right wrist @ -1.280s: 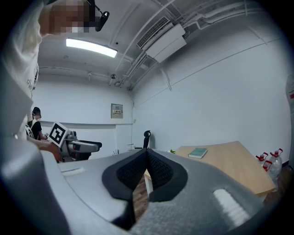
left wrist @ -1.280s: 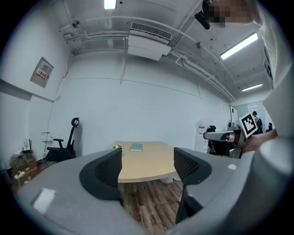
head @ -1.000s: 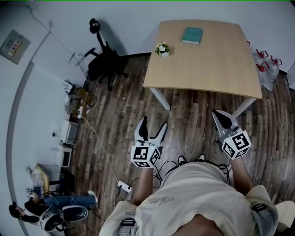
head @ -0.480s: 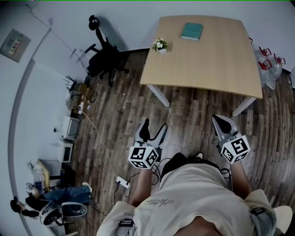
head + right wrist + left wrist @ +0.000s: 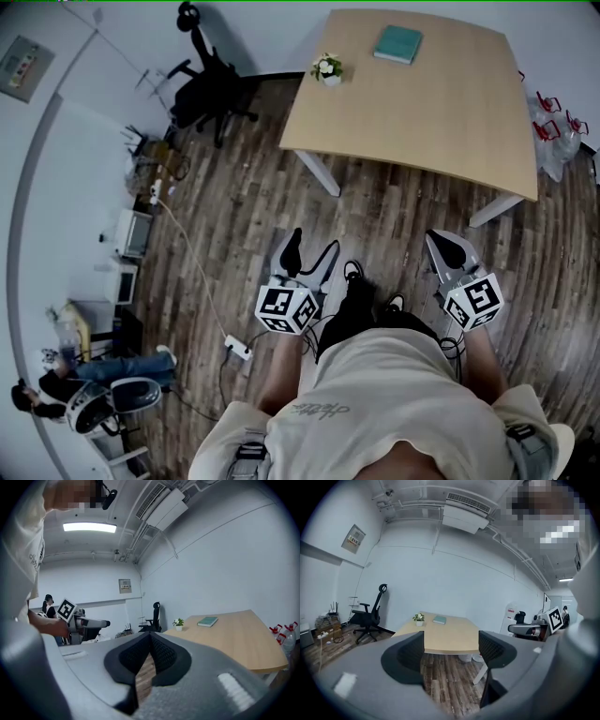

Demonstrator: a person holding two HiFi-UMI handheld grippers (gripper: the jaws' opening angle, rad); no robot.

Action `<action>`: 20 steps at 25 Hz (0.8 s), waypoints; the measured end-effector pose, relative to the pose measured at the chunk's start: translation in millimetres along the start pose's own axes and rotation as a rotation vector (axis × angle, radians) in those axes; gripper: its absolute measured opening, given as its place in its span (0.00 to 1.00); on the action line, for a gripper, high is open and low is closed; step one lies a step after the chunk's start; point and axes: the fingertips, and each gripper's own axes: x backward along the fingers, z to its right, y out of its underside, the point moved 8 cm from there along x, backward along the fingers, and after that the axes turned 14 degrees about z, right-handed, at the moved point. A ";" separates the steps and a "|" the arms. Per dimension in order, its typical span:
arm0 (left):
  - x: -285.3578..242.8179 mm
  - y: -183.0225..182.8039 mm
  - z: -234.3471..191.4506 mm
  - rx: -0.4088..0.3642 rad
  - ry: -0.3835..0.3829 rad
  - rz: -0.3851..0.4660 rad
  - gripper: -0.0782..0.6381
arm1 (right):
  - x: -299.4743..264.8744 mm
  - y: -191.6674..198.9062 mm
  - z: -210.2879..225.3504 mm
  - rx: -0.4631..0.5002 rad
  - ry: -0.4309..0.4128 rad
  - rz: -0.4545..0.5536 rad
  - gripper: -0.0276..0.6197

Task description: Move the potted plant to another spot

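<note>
A dark plank floor (image 5: 394, 216) ran across the room, and on it, at the far side against the pale wall, stood the light wooden counter (image 5: 422, 112) on white legs. Near me the person (image 5: 375, 394) in a pale shirt stood facing it, well short of its near edge. A black office chair (image 5: 211, 89) sat on the floor to the left of the counter, close to the wall. The left hand-held gripper (image 5: 313, 244) was held out low in front of the person, roughly level, its jaws spread wide and released with only floor showing between them. The right hand-held gripper (image 5: 448, 248) was held out the same way on the right, its jaws clenched together at the tips with nothing caught in them. A teal book (image 5: 398, 43) lay flat toward the counter's far edge. The small potted plant (image 5: 327, 69), white flowers in a white pot, stood upright at the counter's far left corner, left of the book and well apart from both grippers.
</note>
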 end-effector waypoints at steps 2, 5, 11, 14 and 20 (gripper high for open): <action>-0.4 1.0 -7.0 -0.005 -0.008 -0.001 0.64 | -6.9 4.0 -1.5 0.002 -0.018 -0.015 0.05; -9.2 0.5 -19.4 -0.013 -0.009 0.008 0.64 | -22.9 2.8 -0.4 0.032 -0.045 -0.027 0.05; -36.3 -6.5 -42.4 -0.027 0.021 0.017 0.63 | -57.6 -2.4 9.8 0.028 -0.032 -0.026 0.05; -50.4 -12.3 -60.3 -0.022 0.040 0.028 0.63 | -81.5 -5.7 12.2 0.032 -0.039 -0.025 0.05; -84.2 -21.5 -98.6 -0.018 0.070 0.047 0.61 | -125.8 -13.9 23.5 0.039 -0.010 -0.008 0.05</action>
